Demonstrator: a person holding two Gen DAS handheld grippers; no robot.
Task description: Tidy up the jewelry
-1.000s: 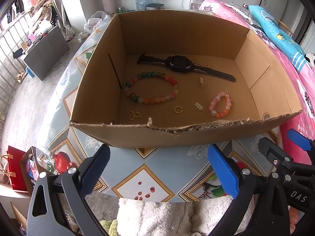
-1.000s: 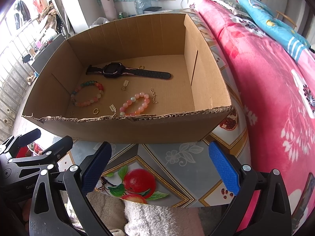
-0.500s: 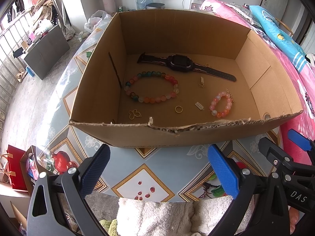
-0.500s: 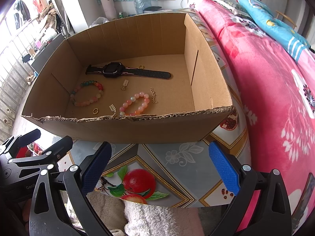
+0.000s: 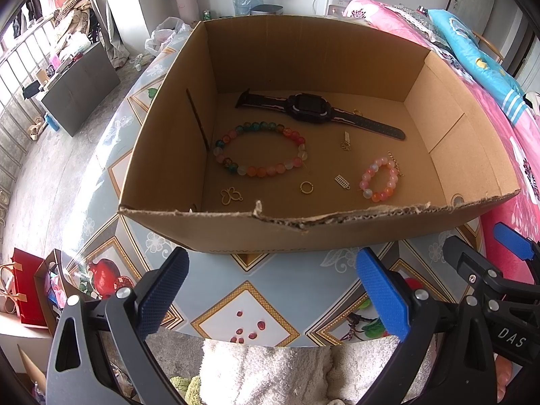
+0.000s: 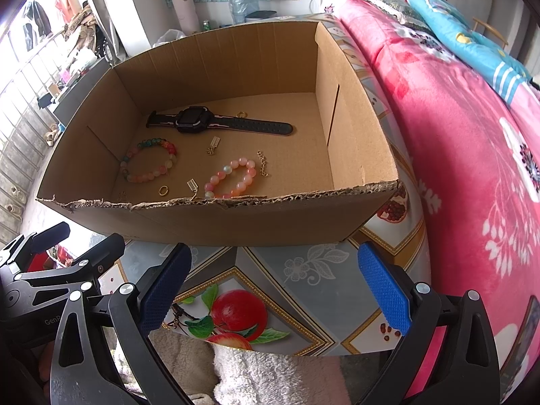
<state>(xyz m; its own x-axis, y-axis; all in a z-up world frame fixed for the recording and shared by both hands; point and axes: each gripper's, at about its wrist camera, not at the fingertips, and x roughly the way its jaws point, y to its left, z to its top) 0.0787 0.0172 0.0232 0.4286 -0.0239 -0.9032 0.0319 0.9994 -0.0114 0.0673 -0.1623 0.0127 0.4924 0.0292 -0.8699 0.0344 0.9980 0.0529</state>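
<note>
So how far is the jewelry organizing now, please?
Nothing looks done yet. Both the left gripper and the right gripper are open and empty, outside the cardboard box. The watch, large bead bracelet, small pink bracelet and gold ring lie loose inside. All sorting remains.

In the right wrist view the torn near wall of the cardboard box hides the butterfly charm almost wholly and the near beads of the pink bracelet; the small gold ring beyond the watch is too small to make out
</note>
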